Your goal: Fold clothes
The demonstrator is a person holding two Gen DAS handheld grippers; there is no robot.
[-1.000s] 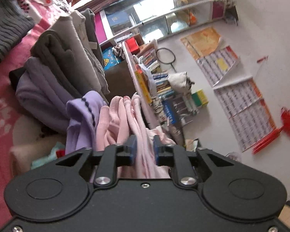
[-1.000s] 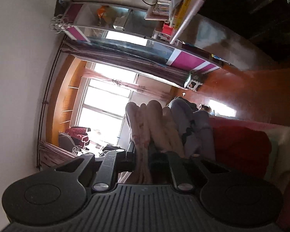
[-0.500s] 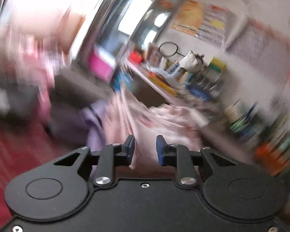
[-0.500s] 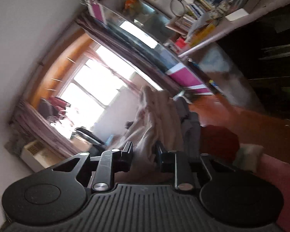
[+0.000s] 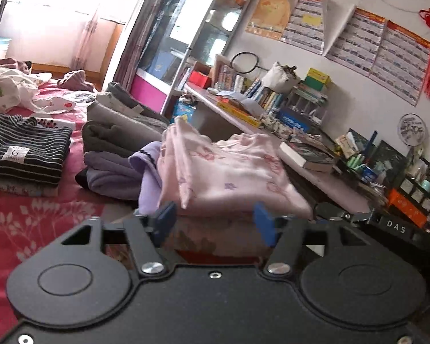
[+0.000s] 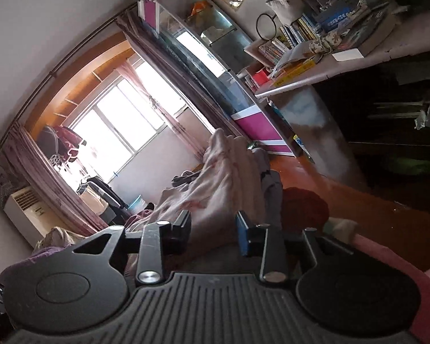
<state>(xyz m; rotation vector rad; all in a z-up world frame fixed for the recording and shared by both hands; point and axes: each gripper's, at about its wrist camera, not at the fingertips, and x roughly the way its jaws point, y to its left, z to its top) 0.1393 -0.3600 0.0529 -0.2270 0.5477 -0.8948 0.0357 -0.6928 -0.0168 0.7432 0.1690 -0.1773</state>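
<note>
Both claws released: my left claw (image 5: 213,223) and right claw (image 6: 213,229) gape around the folded pale-pink printed garment (image 5: 226,169), lying on the pink floral bed (image 5: 40,215) beside the lilac folded garment (image 5: 111,169). I judge: withdraw straight, snag no layers.

The folded garment (image 5: 232,169) is pale pink with a faint print of pink and lilac motifs. Beside it lies a lilac piece (image 5: 146,172) edged with a dark scalloped trim, and a duller purple fold (image 5: 109,172) sits under that. Behind them are olive-grey folded clothes (image 5: 111,134). Near the bed's left edge a top (image 5: 25,149) is black with thin white stripes and a white label. The bed cover (image 5: 37,218) is red-pink with a pale leaf pattern. Both claws are black; the left claw's (image 5: 213,222) fingertips (image 5: 164,220) are blue.
</note>
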